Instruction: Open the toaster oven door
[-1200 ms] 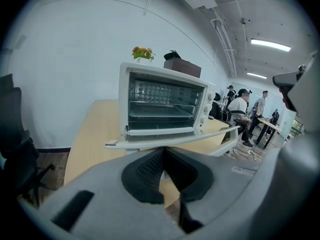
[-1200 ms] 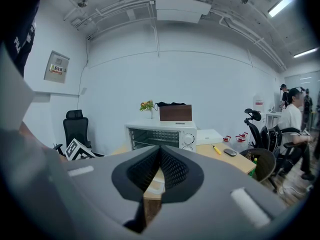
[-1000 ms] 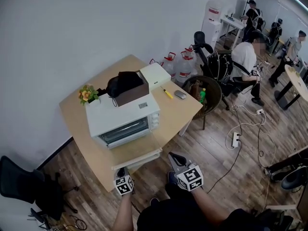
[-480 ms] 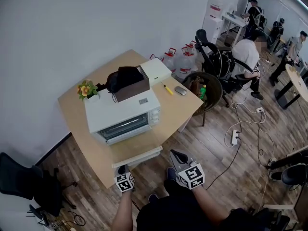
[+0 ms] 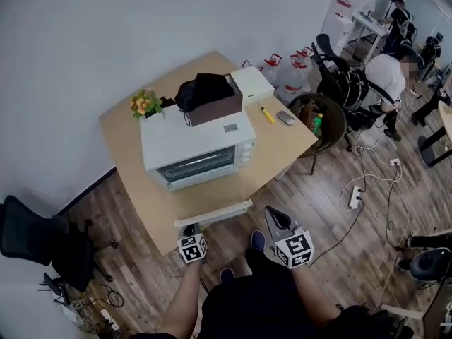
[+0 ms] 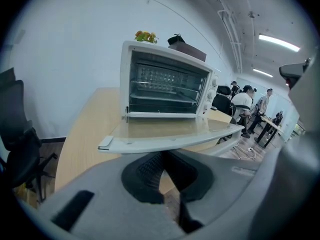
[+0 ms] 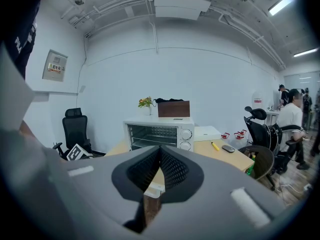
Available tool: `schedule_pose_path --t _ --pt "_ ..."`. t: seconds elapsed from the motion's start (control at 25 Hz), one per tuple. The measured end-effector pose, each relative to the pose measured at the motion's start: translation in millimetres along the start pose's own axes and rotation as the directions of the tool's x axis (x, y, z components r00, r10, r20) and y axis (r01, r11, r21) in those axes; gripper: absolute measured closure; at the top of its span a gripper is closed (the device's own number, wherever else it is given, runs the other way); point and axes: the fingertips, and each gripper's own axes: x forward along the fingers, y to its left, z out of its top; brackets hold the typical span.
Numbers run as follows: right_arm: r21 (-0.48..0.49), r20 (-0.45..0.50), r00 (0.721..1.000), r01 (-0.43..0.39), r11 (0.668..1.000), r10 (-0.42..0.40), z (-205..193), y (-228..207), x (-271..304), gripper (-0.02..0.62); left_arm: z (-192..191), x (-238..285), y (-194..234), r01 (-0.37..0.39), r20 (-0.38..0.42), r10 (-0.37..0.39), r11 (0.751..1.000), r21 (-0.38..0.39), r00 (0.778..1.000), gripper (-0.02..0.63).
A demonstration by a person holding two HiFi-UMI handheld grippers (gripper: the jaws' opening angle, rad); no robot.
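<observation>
The bench (image 5: 131, 157) is big and light brown. It fills the middle of the head view. The white toaster oven (image 5: 194, 138) sits on it, toward the back, with a brown box (image 5: 219, 108) on top. The oven door (image 5: 199, 164) is the dark glass front. It faces the person and looks shut, though I cannot be sure. The door is long from side to side, so it lies across the way the tongs point.

A white flat shelf (image 5: 212, 213) sticks out at the near edge of the bench. It lies between the oven and the tongs.

The left tongs (image 5: 188, 229) and the right tongs (image 5: 274, 216) are both low, by the person's body, off the bench. Each pair is pressed together and holds nothing. The oven is ahead of them, past the white shelf, and well apart from both.

The left tongs are nearer the door and point almost straight at it. The right tongs are off to the side. I think the left tongs would have the shorter reach, and they must spread before they can grab the door.
</observation>
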Motion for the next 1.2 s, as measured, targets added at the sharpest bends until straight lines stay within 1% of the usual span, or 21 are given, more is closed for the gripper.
schedule_pose_path --t 0.32,0.56,0.68,0.76,0.96,1.2 --pt "-0.003 -0.014 1.000 -0.005 1.000 0.005 -5 1 1 0.597 -9 3 1 -0.008 0.014 0.008 1.000 -0.011 1.000 0.609" --pt "-0.006 -0.011 1.000 -0.005 1.000 0.005 -3 -2 0 0.597 -7 3 0 -0.008 0.037 0.008 1.000 -0.009 0.999 0.609" --pt "-0.004 -0.017 1.000 -0.006 1.000 0.006 -5 -2 0 0.597 -9 1 0 -0.009 0.046 0.009 1.000 0.011 0.999 0.609" --pt "-0.005 -0.021 1.000 -0.007 1.000 0.007 -6 -1 1 0.597 -12 2 0 -0.009 0.041 0.008 1.000 0.027 0.999 0.609" --pt "-0.005 -0.027 1.000 -0.013 1.000 0.013 -9 2 6 0.597 -24 5 6 -0.015 0.016 0.015 1.000 0.017 1.000 0.609" --pt "-0.009 -0.029 1.000 -0.005 1.000 0.005 -9 1 6 0.597 -42 9 13 -0.021 -0.037 0.021 1.000 0.016 0.999 0.609"
